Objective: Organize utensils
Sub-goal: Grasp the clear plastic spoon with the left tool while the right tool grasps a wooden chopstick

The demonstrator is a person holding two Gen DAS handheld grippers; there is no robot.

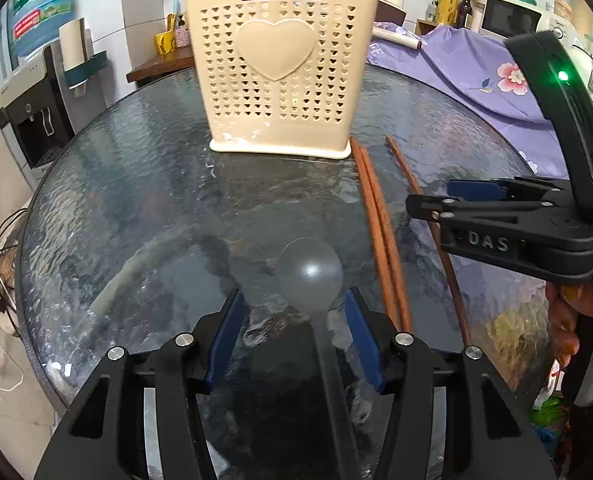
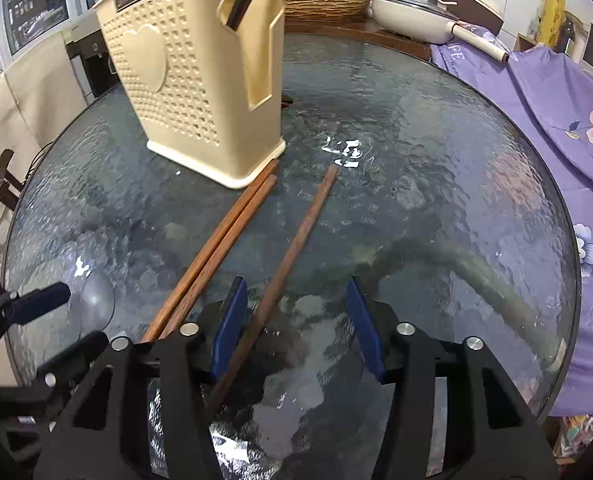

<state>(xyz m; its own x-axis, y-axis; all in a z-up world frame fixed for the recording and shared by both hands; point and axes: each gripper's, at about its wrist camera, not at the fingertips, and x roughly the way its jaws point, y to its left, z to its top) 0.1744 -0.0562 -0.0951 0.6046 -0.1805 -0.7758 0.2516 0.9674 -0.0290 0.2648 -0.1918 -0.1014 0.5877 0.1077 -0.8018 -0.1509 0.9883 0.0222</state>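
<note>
Your left tool [image 1: 292, 312] stands with its blue pads apart around the clear plastic spoon [image 1: 311, 270], the handle running back between them and touching neither pad, so nothing is clamped yet. Your right tool [image 2: 294, 320] is likewise apart, straddling the single chopstick [image 2: 296, 240], which lies just beside the left-hand pad; whether it touches that pad you cannot tell from here. The spoon looks light, stiff and slick, and it lies flat on a rippled glass worktop [image 1: 136, 180] that gives little friction, so it will probably skate if nudged; take it on the narrow handle just behind the bowl, where the pads can close square on it. The chopstick is wood, light and rigid, with more grip than the plastic, but thin and round enough to roll; take it near its middle so it does not swing when raised. Count what is still loose: one spoon, and three chopsticks in all, the single one plus a pair of chopsticks [image 2: 216, 248] lying side by side, their far tips at the foot of the cream utensil holder [image 1: 280, 68]. That holder stands upright at the far side of the worktop with a few handles showing above its rim. There is one holder, and two tools at work.
</note>
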